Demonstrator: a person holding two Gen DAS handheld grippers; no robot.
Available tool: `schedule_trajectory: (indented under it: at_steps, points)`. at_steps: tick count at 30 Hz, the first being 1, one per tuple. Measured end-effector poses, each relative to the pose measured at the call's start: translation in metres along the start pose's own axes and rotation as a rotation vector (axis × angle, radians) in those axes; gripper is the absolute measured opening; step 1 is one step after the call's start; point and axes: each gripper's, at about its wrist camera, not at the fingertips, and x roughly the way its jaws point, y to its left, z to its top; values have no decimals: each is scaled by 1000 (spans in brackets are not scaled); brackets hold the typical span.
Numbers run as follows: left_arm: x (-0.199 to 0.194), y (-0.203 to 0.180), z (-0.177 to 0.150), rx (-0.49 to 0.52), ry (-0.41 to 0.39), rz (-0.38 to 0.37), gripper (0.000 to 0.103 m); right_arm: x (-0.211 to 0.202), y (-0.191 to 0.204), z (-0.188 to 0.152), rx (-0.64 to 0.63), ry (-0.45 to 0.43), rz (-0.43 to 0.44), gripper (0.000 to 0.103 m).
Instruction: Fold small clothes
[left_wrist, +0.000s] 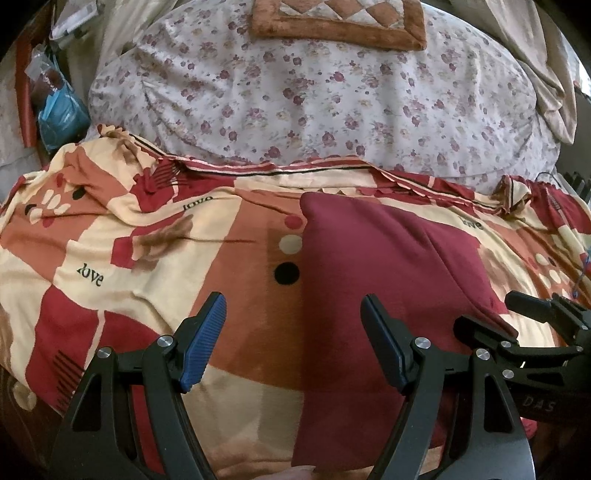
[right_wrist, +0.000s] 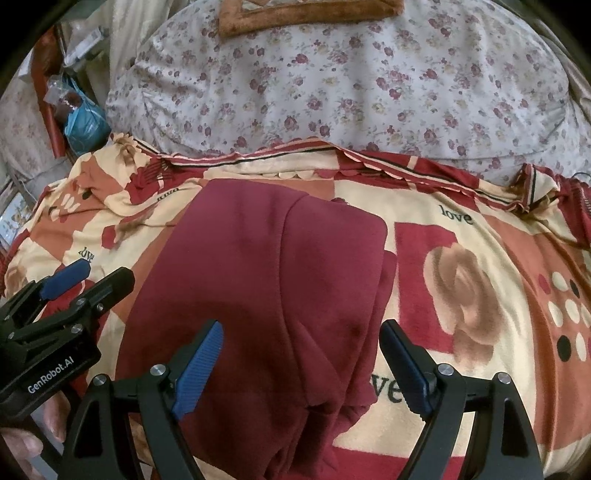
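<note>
A: Where's the dark red soft knit garment (right_wrist: 258, 295)?

B: Partly folded, mid-blanket, on the red-and-cream patterned blanket (right_wrist: 461, 266). I've both tongs spread, empty: left gripper (left_wrist: 293, 339), right gripper (right_wrist: 301, 362).

A: Risk?

B: Pinching blanket too; the garment's near edge lies flush.

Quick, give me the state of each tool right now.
Left tool: open, holding nothing, above the red garment's edge.
Right tool: open, holding nothing, garment below it.
</note>
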Motion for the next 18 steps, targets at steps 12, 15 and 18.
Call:
schedule_trajectory:
  at_steps: [12,15,18]
  points:
    - [6,2,0,-13,16,-11,76,5,2,3,-7,5,6,85]
    - [7,2,0,-15,17,-12,76,6,4,5,-8,7,6,85]
    - [9,5,0,-22,21,-15,76,7,4,6,-4,9,8,85]
